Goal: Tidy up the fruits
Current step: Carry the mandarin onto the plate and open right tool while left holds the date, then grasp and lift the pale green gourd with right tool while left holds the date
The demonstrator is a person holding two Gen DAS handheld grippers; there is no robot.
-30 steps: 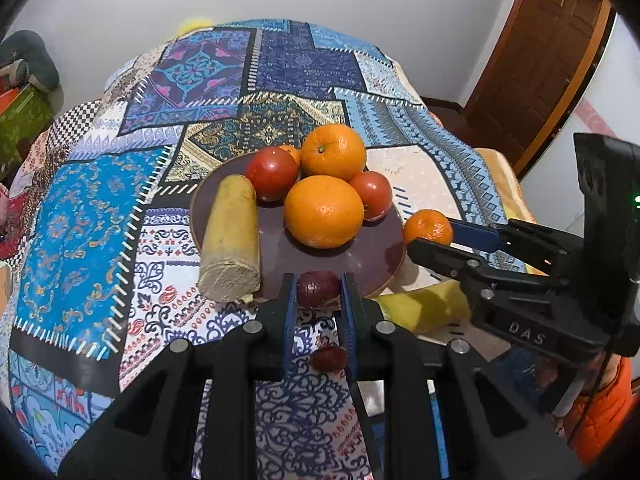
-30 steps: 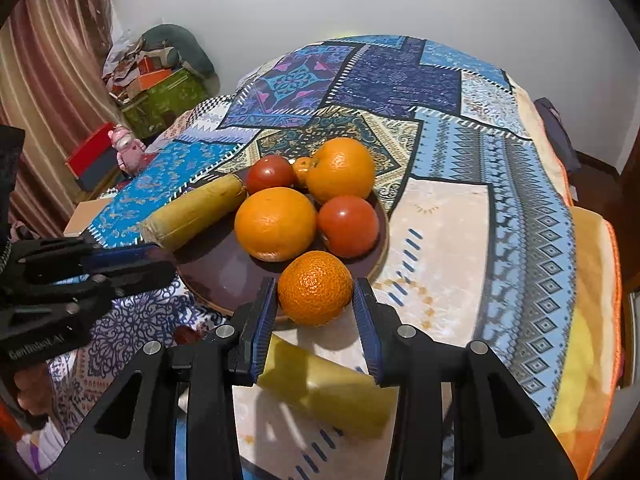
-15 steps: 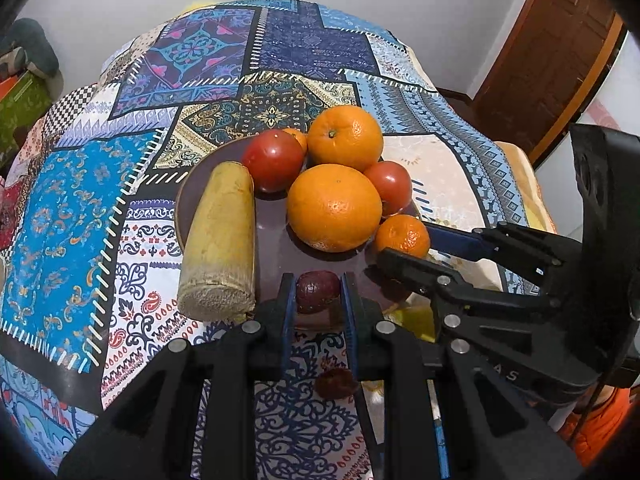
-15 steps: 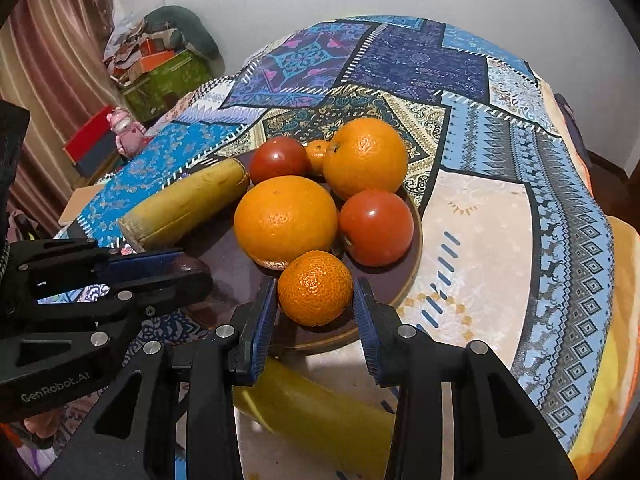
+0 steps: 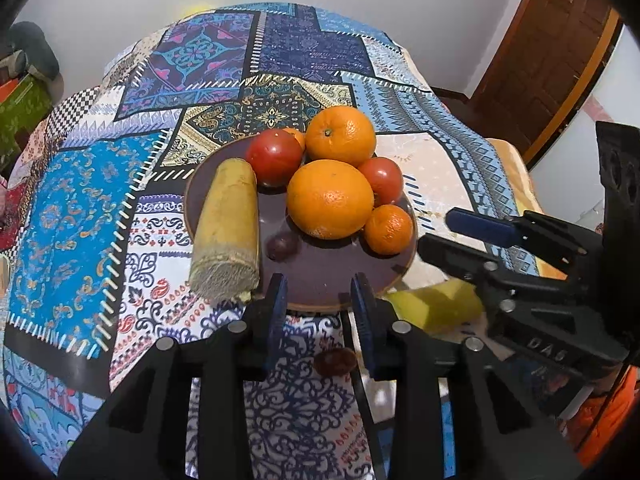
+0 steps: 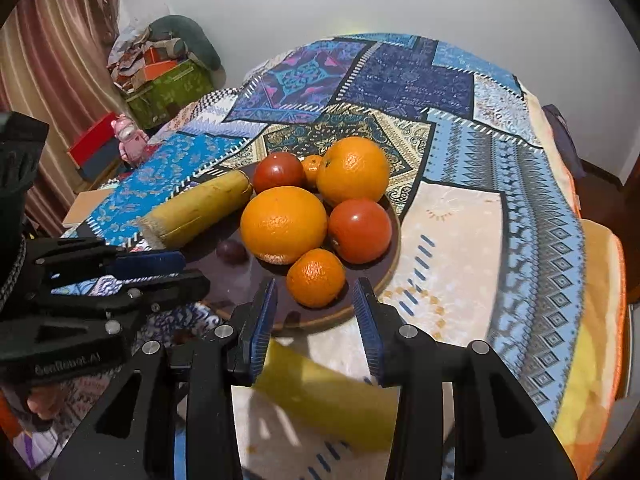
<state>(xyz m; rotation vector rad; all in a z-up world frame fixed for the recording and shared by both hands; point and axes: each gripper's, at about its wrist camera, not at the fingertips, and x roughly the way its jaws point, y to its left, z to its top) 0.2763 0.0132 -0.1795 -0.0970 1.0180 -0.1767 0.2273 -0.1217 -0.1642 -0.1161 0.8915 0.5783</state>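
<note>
A dark round plate (image 5: 320, 280) (image 6: 394, 236) holds two big oranges (image 5: 330, 199), two tomatoes (image 5: 274, 157), a yellowish cut stalk (image 5: 228, 224) and a small mandarin at the back. A small dark fruit (image 5: 282, 245) (image 6: 231, 251) lies on the plate just beyond my left gripper (image 5: 319, 300) (image 6: 192, 270), whose jaws are opening with nothing between them. A mandarin (image 6: 316, 278) (image 5: 388, 229) rests on the plate's near rim, just ahead of my right gripper (image 6: 315, 308) (image 5: 438, 229). That gripper is open, its pads clear of the mandarin.
A second small dark fruit (image 5: 335, 362) lies on the patterned cloth (image 5: 72, 216) under my left gripper. A yellow fruit (image 6: 320, 392) (image 5: 436, 304) lies on the cloth below my right gripper. Boxes and a toy (image 6: 128, 140) stand beyond the table's left edge.
My left gripper let go of the small dark fruit on the plate, opened and drew back. My right gripper carried the mandarin onto the plate, left it there and backed away.
</note>
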